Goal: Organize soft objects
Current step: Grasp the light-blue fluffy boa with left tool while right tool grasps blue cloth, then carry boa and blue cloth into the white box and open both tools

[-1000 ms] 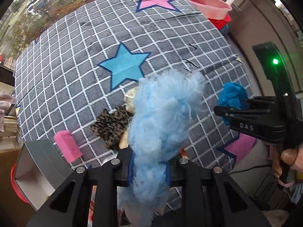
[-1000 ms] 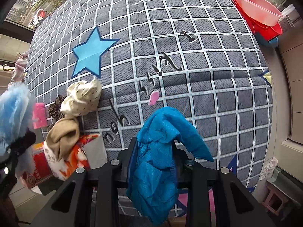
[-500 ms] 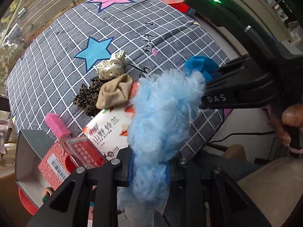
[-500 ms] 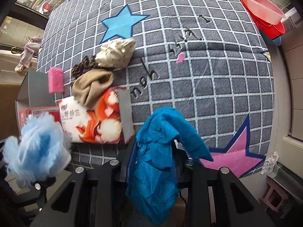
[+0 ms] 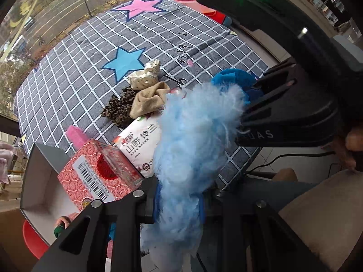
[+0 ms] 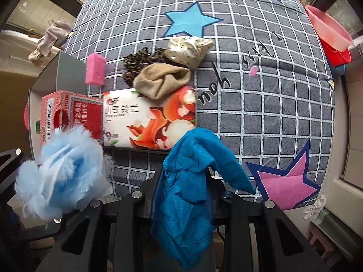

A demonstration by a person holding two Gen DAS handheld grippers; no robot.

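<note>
Left gripper (image 5: pixel 179 204) jaws pinch pale fluff (image 5: pixel 195 140). Right gripper (image 6: pixel 183 195) jaws pinch blue cloth (image 6: pixel 188 181). Tissue pack (image 6: pixel 147 117) at 11 o'clock of cloth.

The left gripper (image 5: pixel 179 201) sits low in the centre of its frame, its 2 jaws clamped on a fluffy light-blue tuft (image 5: pixel 192 140). The right gripper (image 6: pixel 185 195) (also bottom centre) pinches a blue cloth (image 6: pixel 188 195), and appears at right in the left view.
</note>
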